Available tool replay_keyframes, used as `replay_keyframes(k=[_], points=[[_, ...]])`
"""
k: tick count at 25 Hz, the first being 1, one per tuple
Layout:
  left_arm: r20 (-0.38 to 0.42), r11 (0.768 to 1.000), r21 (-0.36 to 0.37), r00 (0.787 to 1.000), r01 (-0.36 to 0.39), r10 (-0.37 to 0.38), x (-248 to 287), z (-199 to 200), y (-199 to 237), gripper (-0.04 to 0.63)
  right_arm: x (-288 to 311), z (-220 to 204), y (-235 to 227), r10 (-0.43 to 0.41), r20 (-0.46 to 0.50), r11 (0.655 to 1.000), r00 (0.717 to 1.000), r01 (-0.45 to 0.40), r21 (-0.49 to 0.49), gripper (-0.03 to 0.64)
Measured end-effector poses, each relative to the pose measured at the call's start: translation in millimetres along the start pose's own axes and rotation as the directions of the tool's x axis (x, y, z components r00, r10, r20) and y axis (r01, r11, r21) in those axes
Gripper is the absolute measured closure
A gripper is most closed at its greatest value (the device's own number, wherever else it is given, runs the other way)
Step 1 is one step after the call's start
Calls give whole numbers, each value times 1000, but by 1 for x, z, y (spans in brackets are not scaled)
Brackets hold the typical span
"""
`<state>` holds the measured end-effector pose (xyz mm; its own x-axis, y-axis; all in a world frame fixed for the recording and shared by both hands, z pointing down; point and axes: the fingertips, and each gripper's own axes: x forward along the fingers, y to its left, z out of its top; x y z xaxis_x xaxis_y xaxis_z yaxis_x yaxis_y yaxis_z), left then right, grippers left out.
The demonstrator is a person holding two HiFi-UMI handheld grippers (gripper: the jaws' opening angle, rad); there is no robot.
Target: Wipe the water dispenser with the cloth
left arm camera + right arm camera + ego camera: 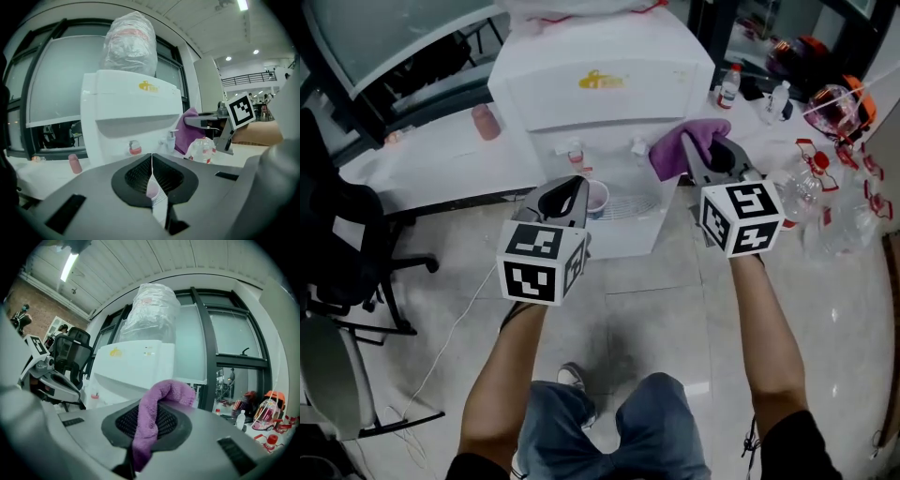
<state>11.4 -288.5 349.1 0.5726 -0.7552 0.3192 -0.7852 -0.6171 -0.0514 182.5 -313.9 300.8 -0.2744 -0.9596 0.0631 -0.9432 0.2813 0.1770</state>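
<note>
We see a pink cup [486, 121] toward the white desk's [431, 164] far edge. A black office chair [337, 253] stands on the floor [647, 300] by the desk's left end.

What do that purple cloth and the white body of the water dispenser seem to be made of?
The cloth, pinched in the right hand-held gripper, looks like soft microfibre or terry: a fuzzy, matt nap that folds limply. The water dispenser looks like moulded white plastic: smooth, faintly glossy, with rounded edges. Painted metal cannot be ruled out.
</note>
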Motion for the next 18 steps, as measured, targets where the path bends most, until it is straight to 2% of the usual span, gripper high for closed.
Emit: replay_keyframes(k=[11, 18], points=[[67, 997, 24, 995, -72, 70, 7, -50, 23, 568, 4, -75, 27, 23, 37, 999, 999, -21, -49, 574], [75, 995, 23, 993, -93, 91, 15, -73, 22, 568, 11, -130, 37, 45, -26, 998, 999, -46, -51, 574]])
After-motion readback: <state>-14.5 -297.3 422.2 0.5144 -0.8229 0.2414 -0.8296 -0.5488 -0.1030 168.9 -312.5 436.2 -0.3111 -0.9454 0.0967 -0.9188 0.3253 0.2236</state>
